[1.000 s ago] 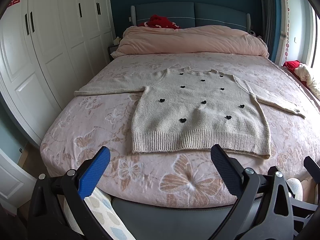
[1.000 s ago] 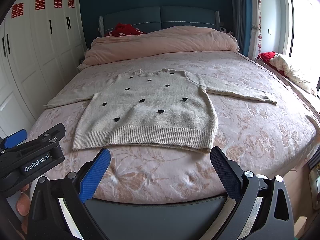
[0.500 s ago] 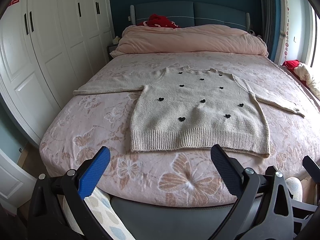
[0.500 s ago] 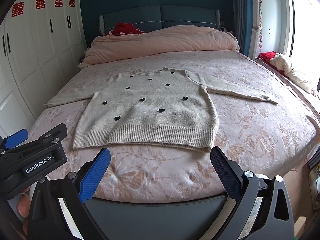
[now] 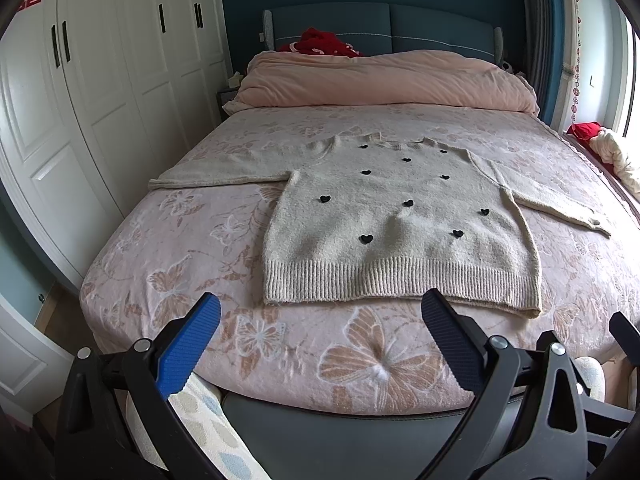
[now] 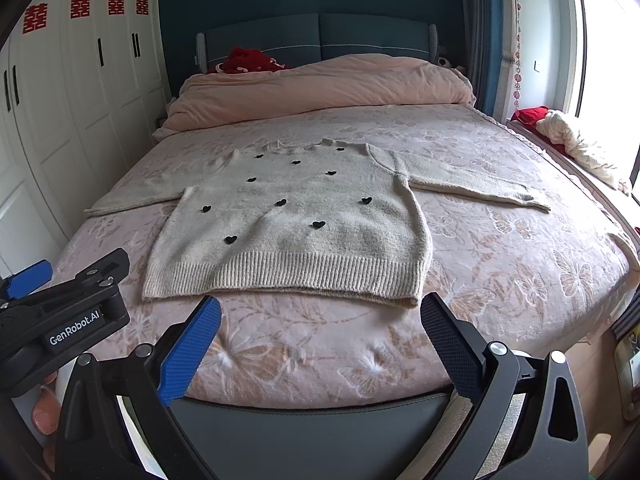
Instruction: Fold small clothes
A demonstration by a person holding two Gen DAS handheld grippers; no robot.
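Daylight enters from the window (image 6: 608, 40) on the right side, and there the picture is overexposed to plain white. The bed cover (image 6: 500, 248) is evenly lit, with only soft shadows under the hem of the sweater (image 5: 400, 220). The left side of the room, near the wardrobe (image 5: 100, 120), is a little dimmer. Both views are sharp in the middle. The fisheye lens bends straight lines strongly at the edges, and the corners are black.

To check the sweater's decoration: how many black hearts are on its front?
10 hearts on the sweater: three by the collar, two below them, three across the middle, two nearest the hem. None seems hidden.
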